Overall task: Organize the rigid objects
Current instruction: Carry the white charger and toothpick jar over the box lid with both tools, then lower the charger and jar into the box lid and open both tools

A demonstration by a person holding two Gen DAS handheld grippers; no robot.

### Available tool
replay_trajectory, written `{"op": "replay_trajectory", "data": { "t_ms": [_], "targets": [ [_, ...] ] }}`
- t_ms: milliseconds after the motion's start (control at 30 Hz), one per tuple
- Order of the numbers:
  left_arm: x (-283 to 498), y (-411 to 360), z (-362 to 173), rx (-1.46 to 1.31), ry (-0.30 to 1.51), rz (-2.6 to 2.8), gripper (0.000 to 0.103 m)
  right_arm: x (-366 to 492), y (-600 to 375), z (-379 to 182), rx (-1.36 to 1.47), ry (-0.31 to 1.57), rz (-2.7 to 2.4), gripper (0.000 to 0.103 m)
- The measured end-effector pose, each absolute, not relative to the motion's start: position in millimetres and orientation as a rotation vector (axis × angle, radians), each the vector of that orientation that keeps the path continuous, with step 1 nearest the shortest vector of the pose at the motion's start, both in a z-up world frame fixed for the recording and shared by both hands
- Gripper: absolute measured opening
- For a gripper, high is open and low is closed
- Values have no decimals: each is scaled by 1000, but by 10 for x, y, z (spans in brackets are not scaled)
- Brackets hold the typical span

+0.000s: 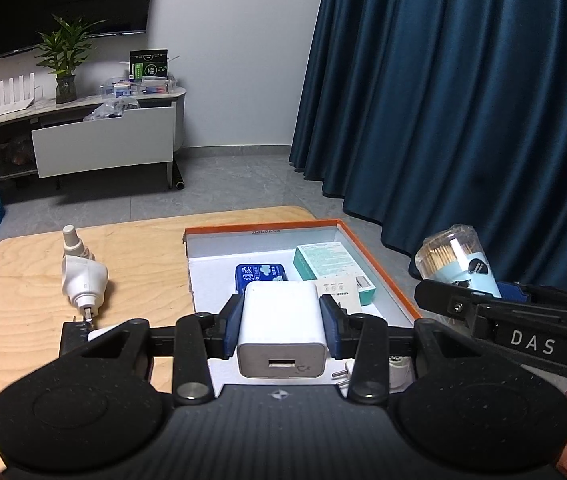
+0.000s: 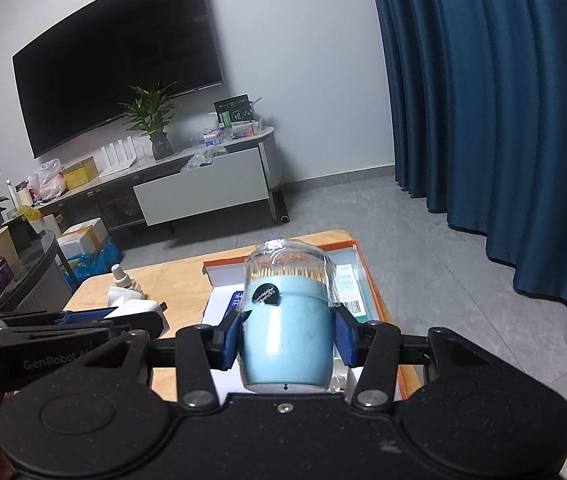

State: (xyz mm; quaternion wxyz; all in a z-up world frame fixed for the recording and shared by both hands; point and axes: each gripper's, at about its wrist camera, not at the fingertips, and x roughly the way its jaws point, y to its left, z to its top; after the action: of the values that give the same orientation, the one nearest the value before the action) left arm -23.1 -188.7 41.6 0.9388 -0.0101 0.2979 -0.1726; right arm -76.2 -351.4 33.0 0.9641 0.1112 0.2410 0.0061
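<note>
both grippers loaded above the orange-rimmed box (image 1: 379, 264) on the counter (image 1: 27, 320)

your left gripper (image 1: 281, 320) has its jaws clenched on the white charger (image 1: 281, 324); light, stiff, slick-sided, so keep to its flat flanks; your right gripper (image 2: 287, 338) grips the toothpick jar (image 2: 287, 320) at its blue body; the clear lid looks fragile; the box floor beneath both is hidden.

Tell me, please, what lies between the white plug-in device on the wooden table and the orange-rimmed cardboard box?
Nothing: in the left wrist view, bare wooden table separates the white plug-in device from the orange-rimmed cardboard box.
</note>
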Motion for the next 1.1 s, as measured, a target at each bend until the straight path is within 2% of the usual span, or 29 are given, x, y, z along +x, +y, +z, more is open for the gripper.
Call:
{"op": "replay_trajectory", "data": {
  "t_ms": [1100],
  "targets": [
    [181,-2051,389,-17,618,-369,41,-204,-3564,304,197,516,23,58]
  ]
}}
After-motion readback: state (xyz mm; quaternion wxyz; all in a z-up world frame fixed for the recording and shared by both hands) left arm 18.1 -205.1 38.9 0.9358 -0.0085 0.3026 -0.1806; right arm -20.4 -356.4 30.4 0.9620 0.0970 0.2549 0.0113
